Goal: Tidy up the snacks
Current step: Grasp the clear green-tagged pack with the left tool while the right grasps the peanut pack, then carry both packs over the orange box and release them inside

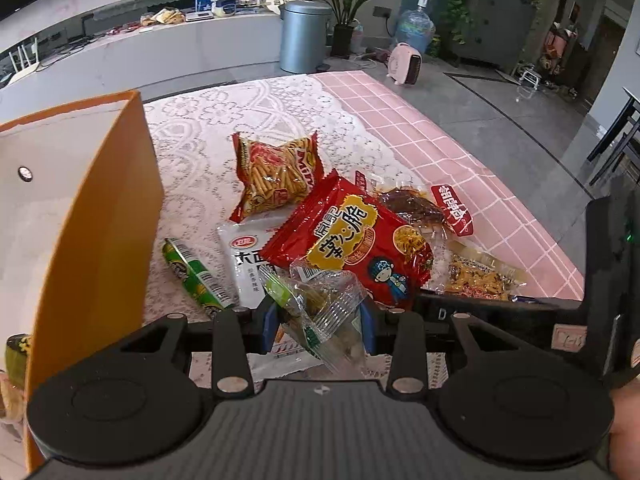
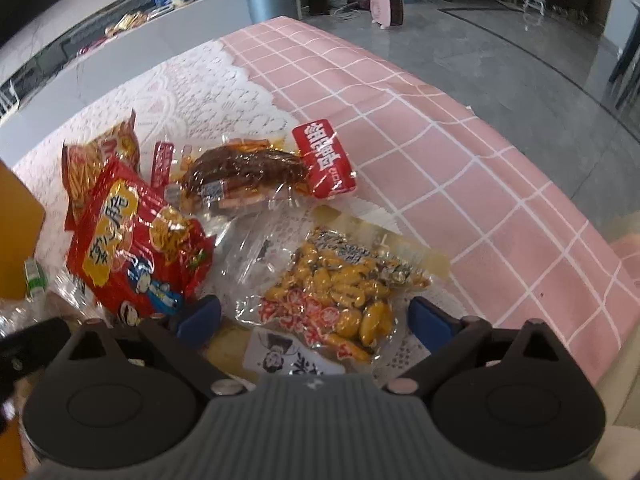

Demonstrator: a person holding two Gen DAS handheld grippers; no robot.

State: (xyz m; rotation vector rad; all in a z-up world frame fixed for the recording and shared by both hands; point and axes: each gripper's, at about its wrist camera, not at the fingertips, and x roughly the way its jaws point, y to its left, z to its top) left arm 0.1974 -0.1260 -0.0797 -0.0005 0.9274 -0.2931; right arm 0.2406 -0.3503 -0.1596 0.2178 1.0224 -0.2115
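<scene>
Desk (image 1: pixel 400 120) with pink grid cloth; left hand-held gripper (image 1: pixel 320 326) clamps clear snack packet (image 1: pixel 324 300); right hand-held gripper (image 2: pixel 316 320) spread wide; grey floor (image 1: pixel 500 92).

1. The right gripper (image 2: pixel 316 320) stands wide open over a clear packet of yellow beans (image 2: pixel 340 296).
2. A red noodle snack bag (image 2: pixel 132 240) lies just left.
3. A dark meat packet (image 2: pixel 240 172) lies beyond.

Orange box (image 1: pixel 100 216) walls off the table's left side. Snack pile crowds the centre: red packet (image 1: pixel 352 240), stick-snack bag (image 1: pixel 276 176), green packet (image 1: pixel 196 276) just beside the box. Lace cloth (image 1: pixel 208 136) behind the pile lies bare; pink checked cloth (image 2: pixel 460 160) to the right is open.
</scene>
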